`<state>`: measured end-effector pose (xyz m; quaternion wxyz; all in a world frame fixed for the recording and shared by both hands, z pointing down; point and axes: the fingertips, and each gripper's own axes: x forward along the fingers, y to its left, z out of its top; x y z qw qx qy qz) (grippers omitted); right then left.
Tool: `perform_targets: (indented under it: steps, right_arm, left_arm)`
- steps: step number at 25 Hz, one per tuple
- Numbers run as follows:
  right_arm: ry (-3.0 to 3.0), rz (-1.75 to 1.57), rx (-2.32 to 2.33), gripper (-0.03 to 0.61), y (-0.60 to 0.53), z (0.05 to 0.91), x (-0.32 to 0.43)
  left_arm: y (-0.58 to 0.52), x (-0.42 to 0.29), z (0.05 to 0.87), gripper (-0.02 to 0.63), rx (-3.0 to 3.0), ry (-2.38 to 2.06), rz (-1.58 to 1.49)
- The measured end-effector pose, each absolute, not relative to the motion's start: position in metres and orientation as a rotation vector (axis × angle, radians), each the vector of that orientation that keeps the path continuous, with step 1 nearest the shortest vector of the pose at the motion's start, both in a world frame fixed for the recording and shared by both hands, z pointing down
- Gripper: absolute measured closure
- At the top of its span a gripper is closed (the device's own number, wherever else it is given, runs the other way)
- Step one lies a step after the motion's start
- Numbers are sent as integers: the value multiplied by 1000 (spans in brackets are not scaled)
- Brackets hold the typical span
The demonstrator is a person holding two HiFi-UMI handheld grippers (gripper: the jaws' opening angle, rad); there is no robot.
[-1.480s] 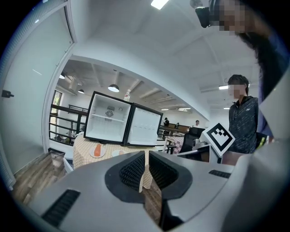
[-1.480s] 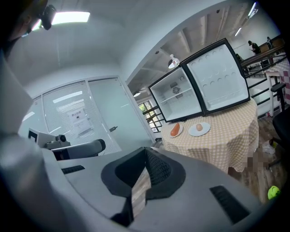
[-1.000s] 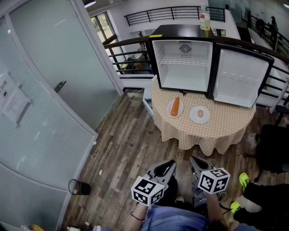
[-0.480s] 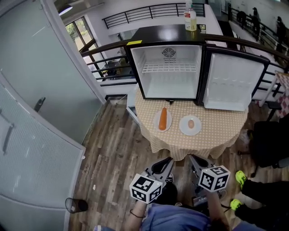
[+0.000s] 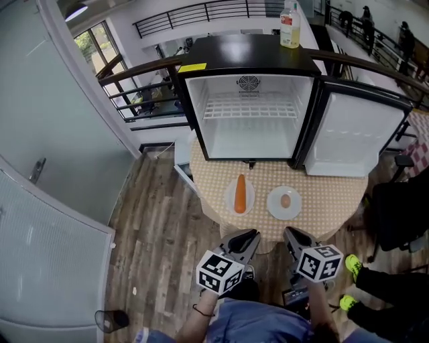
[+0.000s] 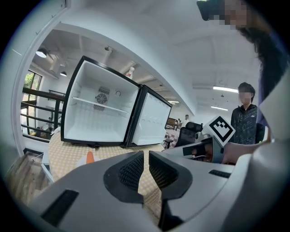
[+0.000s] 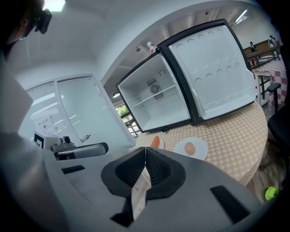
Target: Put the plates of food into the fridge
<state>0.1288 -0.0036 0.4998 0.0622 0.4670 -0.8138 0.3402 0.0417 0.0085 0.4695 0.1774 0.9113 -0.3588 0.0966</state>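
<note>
A black mini fridge (image 5: 248, 40) stands at the back of a round tabletop (image 5: 335, 201) covered in a yellow checked cloth. Its door (image 5: 352, 137) is swung wide open to the right, and a wire shelf (image 5: 249, 109) runs across its white interior. A bottle (image 5: 290, 15) stands on the fridge's top, towards the right rear corner. Both plates of food sit on the tabletop just in front of the open compartment, outside the fridge. The left plate (image 5: 250, 201) carries a carrot (image 5: 240, 194) lying with one end towards the fridge, and the right plate (image 5: 275, 205) carries a brown egg (image 5: 285, 200). The two plates are close beside each other and do not touch. The left gripper (image 5: 251, 235) and the right gripper (image 5: 289, 233) hang side by side at the near edge of the tabletop, over the wooden floor (image 5: 154, 221), each pointing towards the plates and touching neither. The left gripper view shows its jaws drawn almost together with only a thin slit, clenched on nothing. The right gripper view shows its jaws pressed fully together, also empty. A person (image 6: 244, 118) in dark clothes stands in the background of the left gripper view.
</note>
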Motion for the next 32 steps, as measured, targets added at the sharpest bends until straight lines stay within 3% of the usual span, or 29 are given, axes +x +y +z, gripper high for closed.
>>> perform_targets:
  steps: [28, 32]
  right_arm:
    - [-2120, 1224, 1507, 560, -110, 623, 225]
    - [-2081, 1249, 1485, 560, -125, 648, 242]
  left_arm:
    - [-103, 82, 639, 577, 2092, -790, 420]
    - [-116, 94, 661, 504, 1961, -772, 397]
